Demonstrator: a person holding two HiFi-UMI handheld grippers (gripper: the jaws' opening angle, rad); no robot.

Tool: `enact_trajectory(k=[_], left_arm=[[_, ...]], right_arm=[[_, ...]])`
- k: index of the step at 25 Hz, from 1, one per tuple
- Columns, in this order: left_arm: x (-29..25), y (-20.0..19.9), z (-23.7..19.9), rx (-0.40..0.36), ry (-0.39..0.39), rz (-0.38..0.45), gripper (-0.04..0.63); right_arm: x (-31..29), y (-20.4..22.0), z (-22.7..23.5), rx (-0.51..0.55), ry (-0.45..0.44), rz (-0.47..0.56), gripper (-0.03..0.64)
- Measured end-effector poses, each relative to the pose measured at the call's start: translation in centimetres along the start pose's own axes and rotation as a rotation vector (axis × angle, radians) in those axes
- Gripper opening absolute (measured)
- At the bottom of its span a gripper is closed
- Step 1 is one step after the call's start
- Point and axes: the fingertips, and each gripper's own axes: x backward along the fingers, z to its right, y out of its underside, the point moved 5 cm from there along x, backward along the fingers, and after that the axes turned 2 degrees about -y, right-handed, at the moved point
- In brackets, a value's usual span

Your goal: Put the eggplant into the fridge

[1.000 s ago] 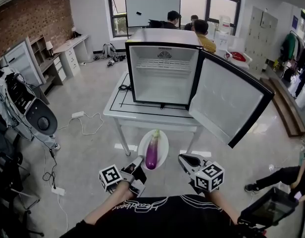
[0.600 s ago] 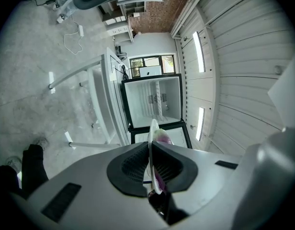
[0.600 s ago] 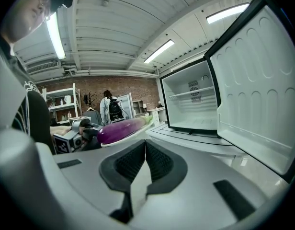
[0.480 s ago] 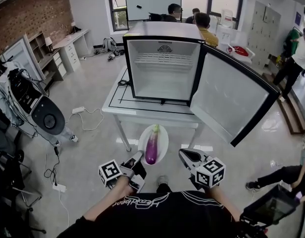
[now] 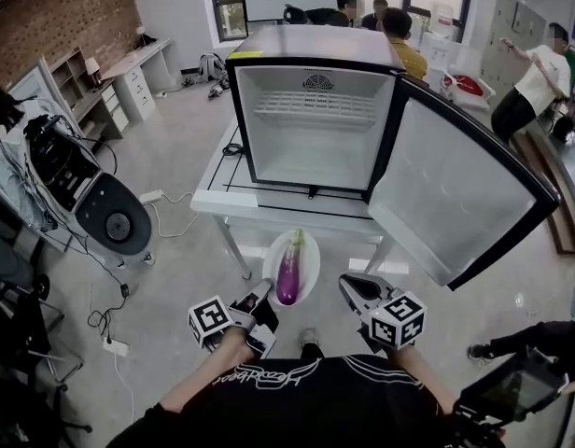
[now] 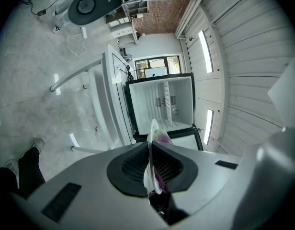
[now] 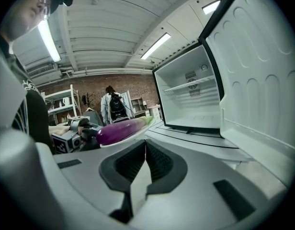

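Left gripper [image 5: 259, 299]: fingers clenched on the near rim of a white plate [image 5: 272, 267], the thin rim pinched between the pads in the left gripper view. The eggplant [image 5: 287, 271] lies lengthwise on the plate, green stem end toward 12 o'clock, purple body toward the person. Right gripper [image 5: 355, 292]: fingers pressed together with nothing between them, at 3 o'clock of the plate and apart from it. The plate hangs in the air over the grey floor [image 5: 175, 278], its far rim near the front edge of the white table [image 5: 269, 213]. The mini fridge [image 5: 311, 63] stands on that table at 12 o'clock, its cavity facing the person, with one wire shelf [image 5: 311, 110] high inside. The fridge door [image 5: 446, 194] stands swung out to 2 o'clock, overhanging the table edge. A table leg [image 5: 233, 255] is at 10 o'clock of the plate. Grey equipment [image 5: 110, 217] and cables are at 9 o'clock, with people [image 5: 399, 40] behind the fridge.
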Motion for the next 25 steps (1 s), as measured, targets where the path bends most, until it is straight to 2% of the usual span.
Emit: enact_trajectory(k=[10,18,25], left_arm=[[-7.3,-3.7,-0.2,-0.002,-0.037,0.004,0.025],[-11.7,-6.6,-1.0,0.003,-0.063,0.005,0.025],[-15.6,-9.0,-0.4,-0.024,-0.069,0.013,0.025]], right_arm=[[-4.7,-1.7,6.8,-0.004,-0.012,0.000,0.009],[-8.0,-2.4,10.5,-0.035,-0.022,-0.003,0.009],[-10.0,-4.0,13.6,-0.050,-0.045,0.010,0.009]])
